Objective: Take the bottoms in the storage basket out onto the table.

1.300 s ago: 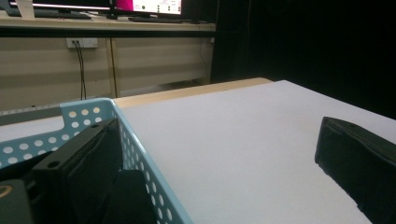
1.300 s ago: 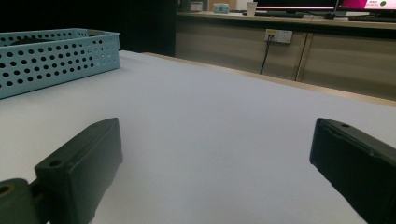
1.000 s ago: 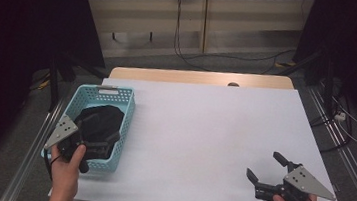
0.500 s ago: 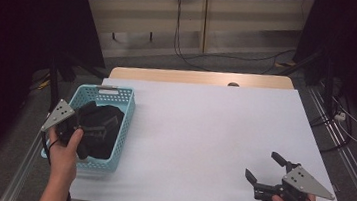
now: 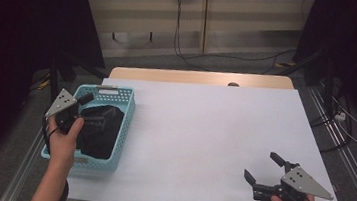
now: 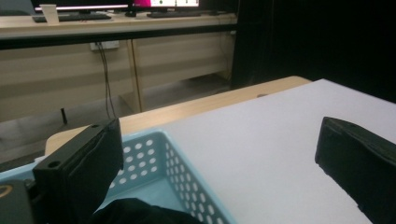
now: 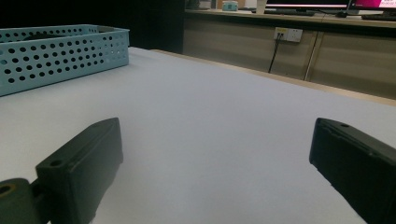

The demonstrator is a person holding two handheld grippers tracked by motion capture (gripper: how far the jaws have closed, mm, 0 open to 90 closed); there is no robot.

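Both jaws of the left hand-held gripper (image 5: 86,110) gape, empty, above the basket (image 5: 122,125).

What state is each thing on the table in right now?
Light blue basket: upright at the table's left edge, holding black cloth.
Black cloth: crumpled inside the basket.
Left hand-held gripper: open, over the basket, holding nothing.
Right hand-held gripper: open, low over the white table, holding nothing.

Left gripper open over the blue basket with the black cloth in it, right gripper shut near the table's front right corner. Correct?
Not quite: the right gripper is open, its jaws spread wide with nothing between them, as the right gripper view shows. The rest holds: the left gripper is open over the blue basket with the black cloth in it.
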